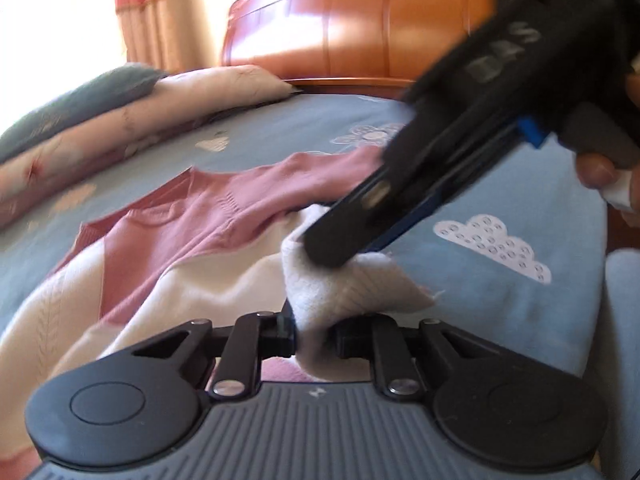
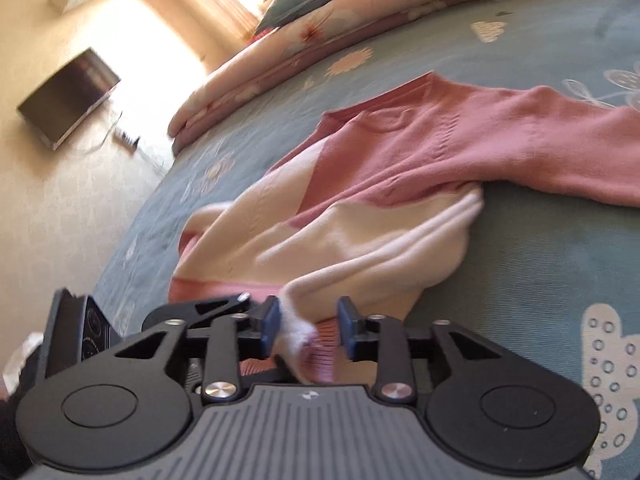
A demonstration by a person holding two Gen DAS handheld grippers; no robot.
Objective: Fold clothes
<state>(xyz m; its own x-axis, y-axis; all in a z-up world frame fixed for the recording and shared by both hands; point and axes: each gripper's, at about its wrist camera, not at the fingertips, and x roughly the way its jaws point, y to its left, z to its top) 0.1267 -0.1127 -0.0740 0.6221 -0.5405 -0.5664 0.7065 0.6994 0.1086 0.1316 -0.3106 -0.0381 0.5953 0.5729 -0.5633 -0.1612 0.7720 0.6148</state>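
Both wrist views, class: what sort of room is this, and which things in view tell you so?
Most likely a bedroom. A wooden headboard stands behind a bed covered by a blue sheet, folded quilts lie along one side, and a curtain hangs at a sunlit window.

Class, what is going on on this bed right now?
A person with a gripper in each hand is folding a pink and cream sweater on a blue bedsheet. The left gripper is shut on a cream fold. The right gripper is open, with fabric between its pads.
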